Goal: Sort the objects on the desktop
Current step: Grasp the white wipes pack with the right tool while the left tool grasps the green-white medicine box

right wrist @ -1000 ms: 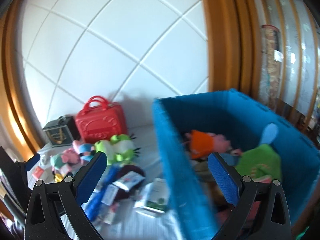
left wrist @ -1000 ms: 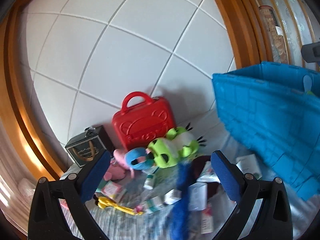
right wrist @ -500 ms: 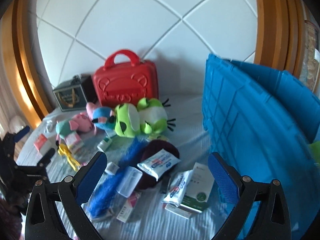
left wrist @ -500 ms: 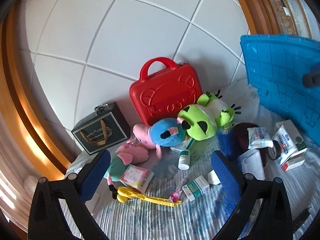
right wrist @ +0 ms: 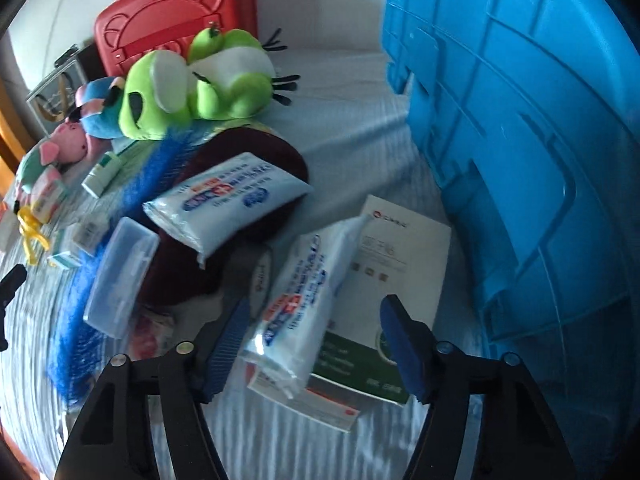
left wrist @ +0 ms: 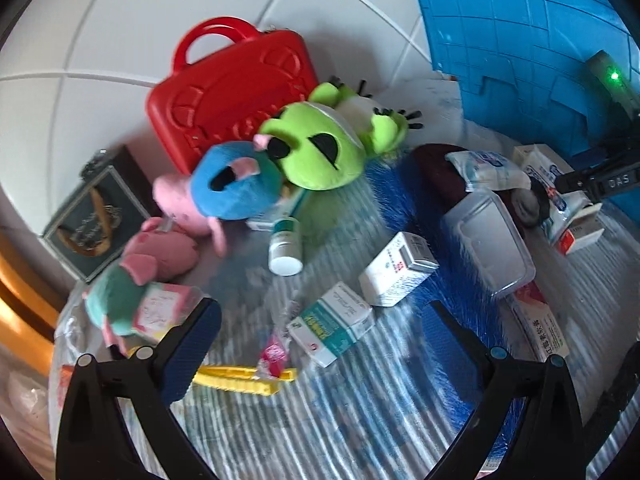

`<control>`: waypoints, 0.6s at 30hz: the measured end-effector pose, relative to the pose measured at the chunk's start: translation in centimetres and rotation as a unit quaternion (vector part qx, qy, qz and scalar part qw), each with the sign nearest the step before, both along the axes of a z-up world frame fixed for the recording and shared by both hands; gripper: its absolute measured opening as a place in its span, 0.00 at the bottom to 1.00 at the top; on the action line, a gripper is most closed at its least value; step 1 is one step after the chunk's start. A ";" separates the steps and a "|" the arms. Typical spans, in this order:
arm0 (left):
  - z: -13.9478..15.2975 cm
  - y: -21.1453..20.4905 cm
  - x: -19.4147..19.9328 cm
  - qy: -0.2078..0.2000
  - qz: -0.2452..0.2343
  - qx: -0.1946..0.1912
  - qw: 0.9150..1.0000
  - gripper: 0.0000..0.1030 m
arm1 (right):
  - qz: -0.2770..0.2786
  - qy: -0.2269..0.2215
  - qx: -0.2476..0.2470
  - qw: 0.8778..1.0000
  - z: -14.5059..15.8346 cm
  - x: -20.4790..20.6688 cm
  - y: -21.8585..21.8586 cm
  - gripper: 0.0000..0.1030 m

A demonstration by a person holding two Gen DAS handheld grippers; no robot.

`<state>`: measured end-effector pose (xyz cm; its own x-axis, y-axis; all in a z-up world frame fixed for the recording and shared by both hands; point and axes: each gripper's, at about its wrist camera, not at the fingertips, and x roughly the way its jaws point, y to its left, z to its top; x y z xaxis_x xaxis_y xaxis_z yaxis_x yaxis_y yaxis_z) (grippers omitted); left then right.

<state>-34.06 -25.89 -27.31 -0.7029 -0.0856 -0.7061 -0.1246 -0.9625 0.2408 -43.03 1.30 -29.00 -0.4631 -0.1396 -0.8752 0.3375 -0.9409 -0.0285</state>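
Right gripper (right wrist: pixel 312 344): fingers apart, just been closing, straddling a white pack (right wrist: pixel 296 304).
Left gripper (left wrist: pixel 320 344): fingers apart, empty.
Blue crate (right wrist: pixel 520 140): cropped.

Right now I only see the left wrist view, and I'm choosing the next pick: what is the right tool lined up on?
Observer: The right tool straddles a white wipes packet that lies on a white-and-green box. Its jaws have just been closing with the packet between them, but the pads are not pressing on it.
Operator: Is anything else under that packet?
Observer: Yes, its near end rests on a flat red-and-white box.
Operator: Any room on the tool's right side?
Observer: Little. The blue crate stands close beside the white-and-green box there.
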 end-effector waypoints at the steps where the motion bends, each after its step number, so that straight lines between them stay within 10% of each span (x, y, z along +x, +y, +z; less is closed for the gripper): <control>1: -0.4 -0.1 -0.4 -0.007 -0.013 0.009 1.000 0.99 | -0.003 -0.001 0.007 1.000 -0.5 -0.2 0.2 0.59; 9: -4.1 -0.9 -3.3 -0.063 -0.089 0.014 0.994 0.96 | 0.011 -0.006 0.015 1.000 -2.2 -2.0 -1.0 0.42; 18: -6.8 -3.7 -5.7 -0.144 -0.183 0.024 0.972 0.44 | 0.008 -0.013 0.005 1.000 -1.9 -2.8 -1.5 0.42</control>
<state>-39.76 -29.59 -34.13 -0.4527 0.1704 -0.8752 -0.5161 -0.8505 0.1013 -45.86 -0.15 -30.94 -0.4379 -0.1387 -0.8882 0.3538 -0.9349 -0.0285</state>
